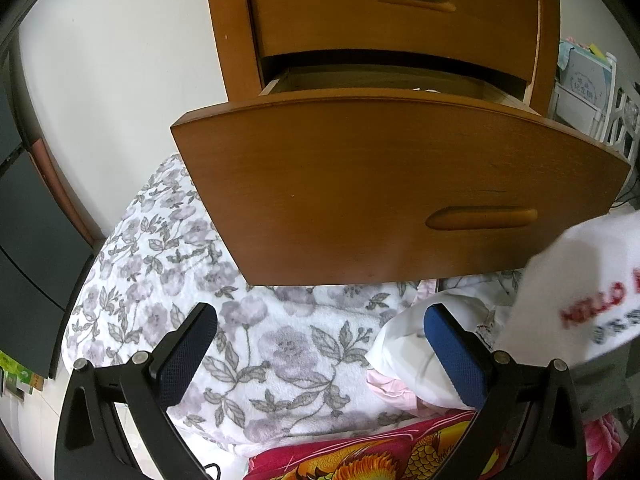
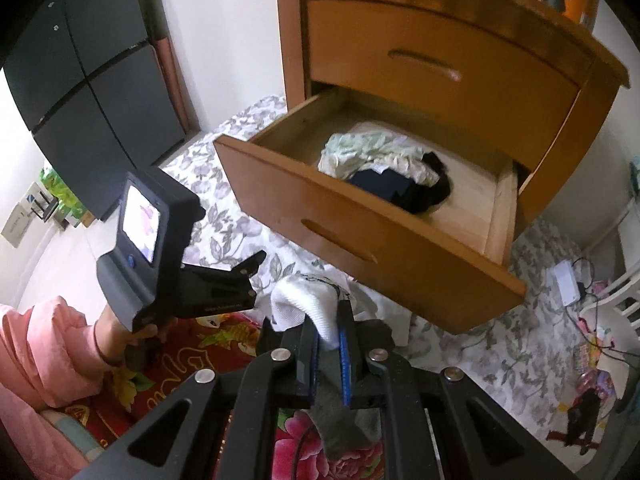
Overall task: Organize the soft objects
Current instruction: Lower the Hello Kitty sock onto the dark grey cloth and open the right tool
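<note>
A white sock (image 2: 296,300) with a grey end hangs from my right gripper (image 2: 330,322), which is shut on it just in front of the open lower drawer (image 2: 360,240). In the left wrist view the same sock (image 1: 592,292) shows red lettering at the right edge. Inside the drawer lie a pale crumpled garment (image 2: 360,152) and a dark one (image 2: 400,188). My left gripper (image 1: 320,314) stands open over the floral blanket (image 1: 280,340), with nothing between its fingers. A white cloth (image 1: 404,340) and a pink one (image 1: 388,388) lie beside its right finger.
The wooden nightstand (image 2: 440,40) has its top drawer closed. A red patterned blanket (image 1: 380,456) lies below the grippers. A person's hand and pink sleeve (image 2: 48,352) hold the left tool. A dark cabinet (image 2: 92,80) stands left; cables and a white adapter (image 2: 566,280) lie right.
</note>
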`<action>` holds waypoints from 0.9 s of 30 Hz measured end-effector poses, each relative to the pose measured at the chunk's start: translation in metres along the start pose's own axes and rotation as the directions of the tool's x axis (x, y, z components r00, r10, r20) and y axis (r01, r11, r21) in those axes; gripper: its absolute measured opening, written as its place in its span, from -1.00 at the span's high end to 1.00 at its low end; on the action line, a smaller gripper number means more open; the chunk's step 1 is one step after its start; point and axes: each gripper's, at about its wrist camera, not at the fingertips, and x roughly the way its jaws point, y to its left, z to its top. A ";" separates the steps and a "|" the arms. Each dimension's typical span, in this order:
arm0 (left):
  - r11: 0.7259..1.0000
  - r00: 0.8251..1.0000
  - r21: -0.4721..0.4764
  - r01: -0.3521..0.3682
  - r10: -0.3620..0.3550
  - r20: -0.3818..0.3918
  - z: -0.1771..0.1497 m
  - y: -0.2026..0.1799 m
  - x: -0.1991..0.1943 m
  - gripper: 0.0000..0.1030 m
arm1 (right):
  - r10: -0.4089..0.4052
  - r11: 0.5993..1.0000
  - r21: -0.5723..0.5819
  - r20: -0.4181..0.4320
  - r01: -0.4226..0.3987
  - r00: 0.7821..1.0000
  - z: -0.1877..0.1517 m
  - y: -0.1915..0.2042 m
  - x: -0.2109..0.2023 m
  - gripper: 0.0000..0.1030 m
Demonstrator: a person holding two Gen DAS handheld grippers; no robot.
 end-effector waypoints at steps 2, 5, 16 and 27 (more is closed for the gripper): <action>1.000 1.000 -0.002 0.001 -0.001 -0.001 0.000 0.000 0.000 -1.00 | -0.005 1.000 0.009 -0.019 0.005 1.000 0.000 -0.002 0.009 0.81; 1.000 1.000 -0.004 0.001 -0.001 0.000 0.000 0.000 -0.001 -1.00 | -0.020 0.999 0.026 -0.048 0.022 0.999 -0.002 -0.006 0.025 0.81; 1.000 1.000 -0.015 0.007 -0.007 -0.008 0.001 0.001 0.000 -1.00 | 0.014 0.990 0.141 -0.246 0.022 0.969 -0.028 -0.030 0.102 0.81; 1.000 1.000 -0.015 0.007 -0.008 -0.012 0.002 0.001 0.002 -1.00 | -0.021 0.987 0.150 -0.275 0.065 0.961 -0.032 -0.040 0.107 -0.06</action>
